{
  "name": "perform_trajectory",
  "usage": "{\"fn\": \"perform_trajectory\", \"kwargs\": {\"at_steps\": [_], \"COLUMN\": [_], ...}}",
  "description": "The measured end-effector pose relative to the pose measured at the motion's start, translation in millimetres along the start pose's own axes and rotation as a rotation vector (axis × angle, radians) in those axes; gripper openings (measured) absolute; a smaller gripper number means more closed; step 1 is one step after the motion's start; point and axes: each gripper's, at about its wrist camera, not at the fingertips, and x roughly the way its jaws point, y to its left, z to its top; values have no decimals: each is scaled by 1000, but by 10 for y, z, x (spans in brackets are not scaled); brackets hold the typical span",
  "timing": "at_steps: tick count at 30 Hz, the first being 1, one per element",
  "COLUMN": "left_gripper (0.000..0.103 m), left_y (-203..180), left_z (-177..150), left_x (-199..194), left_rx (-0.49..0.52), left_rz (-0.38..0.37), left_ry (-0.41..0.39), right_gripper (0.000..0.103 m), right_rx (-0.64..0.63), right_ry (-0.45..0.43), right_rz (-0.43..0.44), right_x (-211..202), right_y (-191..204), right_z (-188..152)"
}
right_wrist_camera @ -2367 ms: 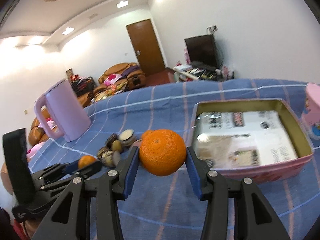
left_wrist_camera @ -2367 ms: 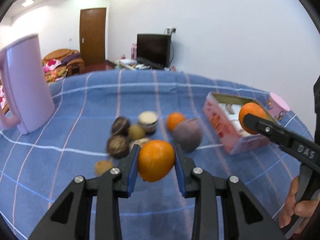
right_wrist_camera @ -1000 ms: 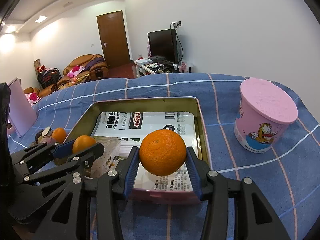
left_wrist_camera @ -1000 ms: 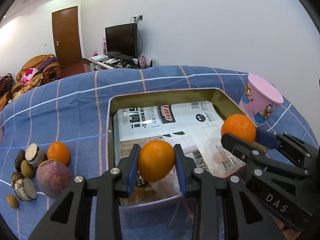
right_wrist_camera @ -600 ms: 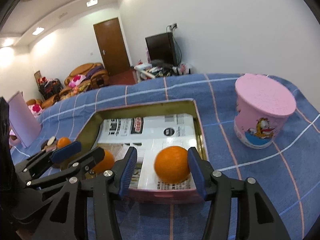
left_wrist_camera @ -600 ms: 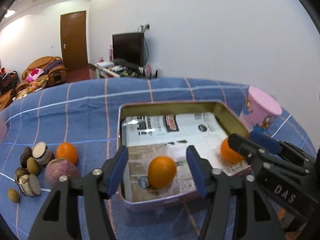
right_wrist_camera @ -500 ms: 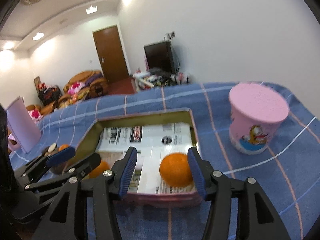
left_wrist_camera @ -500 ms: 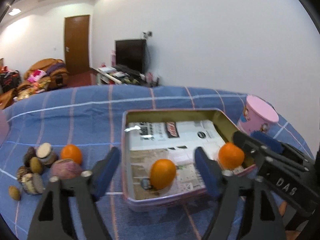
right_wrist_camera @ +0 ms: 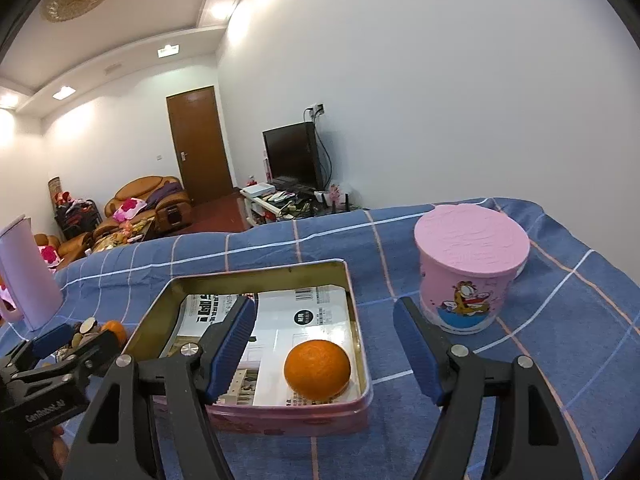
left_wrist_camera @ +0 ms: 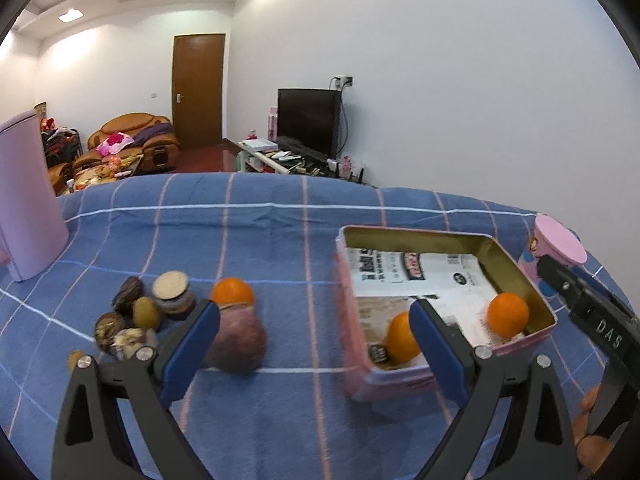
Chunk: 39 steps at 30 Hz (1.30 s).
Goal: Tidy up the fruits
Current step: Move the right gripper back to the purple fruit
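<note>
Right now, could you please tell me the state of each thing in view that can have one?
Left gripper: jaws opening, nothing between them.
Right gripper: jaws opening, empty.
Tin: open, holding two oranges.
Near orange: resting in the tin.
Far orange: resting in the tin.
Third orange: on the cloth, outside the tin.
Pink tub: lid on, upright.
Door: closed.

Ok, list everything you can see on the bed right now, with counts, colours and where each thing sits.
oranges: three, orange; two in the tin, one by the fruit pile.
tin: one, pink with gold inside, paper-lined, on the blanket.
purple fruit: one, beside the loose orange.
small brown fruits: a cluster, left of it; count unclear.
cup: one, pink, lidded, right of tin.
jug: one, pink, far left.
blanket: blue checked.
left tool: jaws opening, empty.
right tool: jaws opening, empty.
</note>
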Motion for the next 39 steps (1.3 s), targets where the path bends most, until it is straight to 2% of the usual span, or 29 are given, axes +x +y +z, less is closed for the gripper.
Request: {"fn": "perform_trajectory", "kwargs": {"at_steps": [6,14,19,22,27,39], "left_gripper": [98,98,98,98,98,98], "left_y": [174,495,632,724,963,1591], "left_z": [-74,-108,-117,-116,-103,-87], "left_x": [-42,-98,-156,-177,-190,-75], "left_rx": [13,-42,-12,27,30,7], "left_rz": [35,56,86,121,141,181], "left_ry": [14,24,15,10,15,106], "right_gripper": [73,73,73,73,73,73], "right_rx": [-1,-70,-92,-85,-94,-183], "right_ry": [-21,-38,-41,-18,-8,43], "right_rz": [-35,-94,-121,-109,-76,77], "right_x": [-58,-146,-215,-214,-259,-233], "right_y": [5,146,243,305,516,1285], "right_z": [-19,-47,-81,-108,-168,-313]}}
